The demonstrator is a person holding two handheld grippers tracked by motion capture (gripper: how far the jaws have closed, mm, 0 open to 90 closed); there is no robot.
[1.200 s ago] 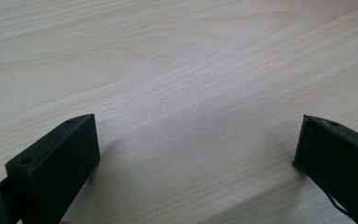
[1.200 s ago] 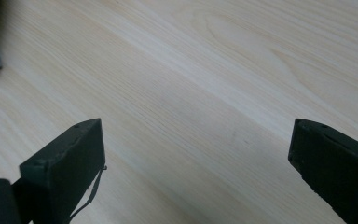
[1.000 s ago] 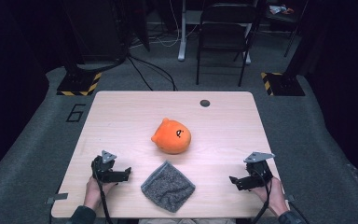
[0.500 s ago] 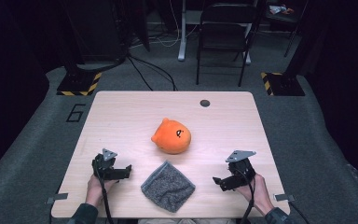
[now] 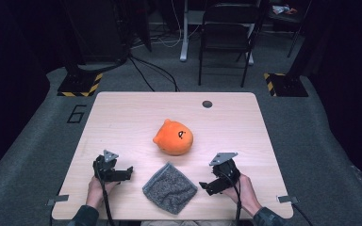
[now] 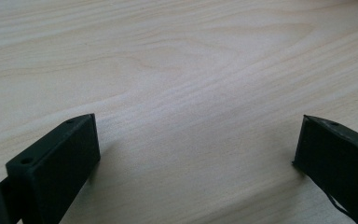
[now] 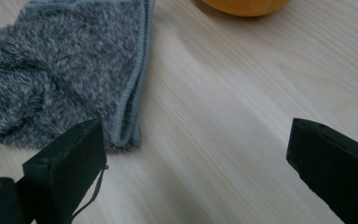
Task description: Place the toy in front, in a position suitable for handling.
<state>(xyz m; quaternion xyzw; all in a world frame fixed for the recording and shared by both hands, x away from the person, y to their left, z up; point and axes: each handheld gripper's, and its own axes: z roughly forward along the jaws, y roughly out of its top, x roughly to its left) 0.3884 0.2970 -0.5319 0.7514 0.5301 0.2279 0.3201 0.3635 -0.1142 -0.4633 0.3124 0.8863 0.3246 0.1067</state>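
Grey cloth [image 5: 170,188] lies folded near the table's [image 5: 122,117] near edge, midway along it. Right gripper [image 5: 210,184], jaws wide apart and empty, is aimed at its edge; left gripper [image 5: 125,173] likewise agape over bare wood. Risk: only the top fold gets pinched, so the cloth unfolds. The doubled hem [image 7: 130,105] is seen in the right gripper view; the orange plush [image 5: 173,137] is seen whole from the high view.

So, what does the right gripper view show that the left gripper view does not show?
The right gripper view has the grey cloth beside one of its fingers and the bottom of the orange plush toy at the top edge. The left gripper view has bare wood between its fingers. Both show the wooden table and two black fingers set wide apart, holding nothing.
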